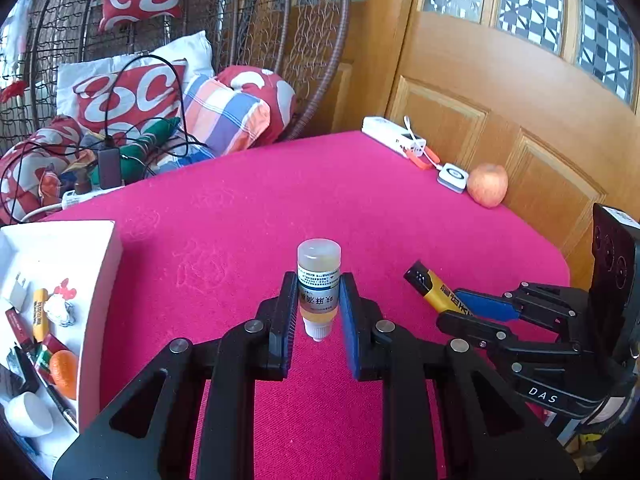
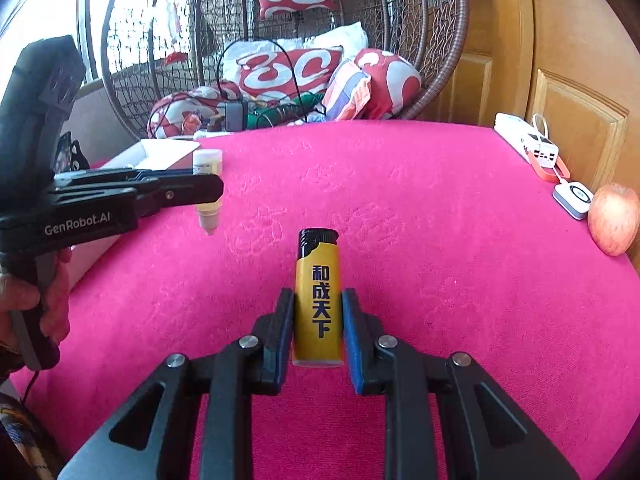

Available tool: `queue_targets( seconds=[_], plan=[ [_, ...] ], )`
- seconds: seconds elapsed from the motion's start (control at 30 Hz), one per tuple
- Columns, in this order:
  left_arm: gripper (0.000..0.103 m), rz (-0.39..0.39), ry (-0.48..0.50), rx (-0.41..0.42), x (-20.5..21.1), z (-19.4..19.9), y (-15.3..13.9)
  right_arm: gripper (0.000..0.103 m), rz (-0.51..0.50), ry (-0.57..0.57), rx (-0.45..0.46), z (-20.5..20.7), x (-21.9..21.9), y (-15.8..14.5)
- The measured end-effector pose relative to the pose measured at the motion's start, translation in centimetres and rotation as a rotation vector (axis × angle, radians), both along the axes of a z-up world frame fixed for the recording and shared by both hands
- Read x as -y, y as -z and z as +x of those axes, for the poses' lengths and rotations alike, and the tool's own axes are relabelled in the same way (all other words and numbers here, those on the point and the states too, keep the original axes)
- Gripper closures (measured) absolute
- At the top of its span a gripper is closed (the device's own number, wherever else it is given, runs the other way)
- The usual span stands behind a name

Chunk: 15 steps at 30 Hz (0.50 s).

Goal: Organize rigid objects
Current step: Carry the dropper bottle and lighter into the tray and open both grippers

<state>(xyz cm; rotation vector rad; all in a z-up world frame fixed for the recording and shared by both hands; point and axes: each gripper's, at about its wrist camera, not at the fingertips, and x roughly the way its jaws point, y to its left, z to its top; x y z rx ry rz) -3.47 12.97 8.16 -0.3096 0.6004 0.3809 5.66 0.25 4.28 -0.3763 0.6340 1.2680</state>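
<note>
My left gripper (image 1: pixel 319 296) is shut on a small dropper bottle (image 1: pixel 319 276) of yellowish liquid, held upside down with its white nozzle pointing down, above the pink cloth. The same bottle (image 2: pixel 208 160) shows in the right wrist view, clamped by the left gripper (image 2: pixel 212 190) a hand holds. My right gripper (image 2: pixel 318 316) is shut on a yellow and black lighter (image 2: pixel 319 300) with dark lettering, lifted off the cloth. In the left wrist view the lighter (image 1: pixel 432 288) pokes out of the right gripper (image 1: pixel 460 302) at the right.
A white box (image 1: pixel 100 280) at the left holds several small items: an orange, a yellow tube, a cup. An apple (image 1: pixel 487 184), a white puck and a white power bank (image 1: pixel 394 136) lie along the far right edge by the wooden door. A wicker chair with cushions stands behind the pink table (image 1: pixel 280 208).
</note>
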Motion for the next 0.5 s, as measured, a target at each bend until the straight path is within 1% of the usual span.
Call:
queue_targets(
  seconds=[0.07,0.17,0.27,0.5],
  plan=[
    [0.083,0.006,-0.019,0.031,-0.2,-1.1,-1.0,0.080,0.039,-0.012,-0.008,-0.3,-0.1,-1.2],
    [0.083,0.029,-0.046,0.063,-0.4,-2.7,-2.1,0.080,0.086,-0.033,0.009,-1.1,-0.3,-3.0],
    [0.083,0.018,-0.071,0.089,-0.8,-4.3,-2.7,0.080,0.123,-0.054,0.022,-2.0,-0.5,-4.4],
    [0.083,0.024,-0.134,0.130,-2.0,-7.8,-3.6,0.080,0.172,-0.090,0.041,-3.8,-1.3,-6.5]
  ],
)
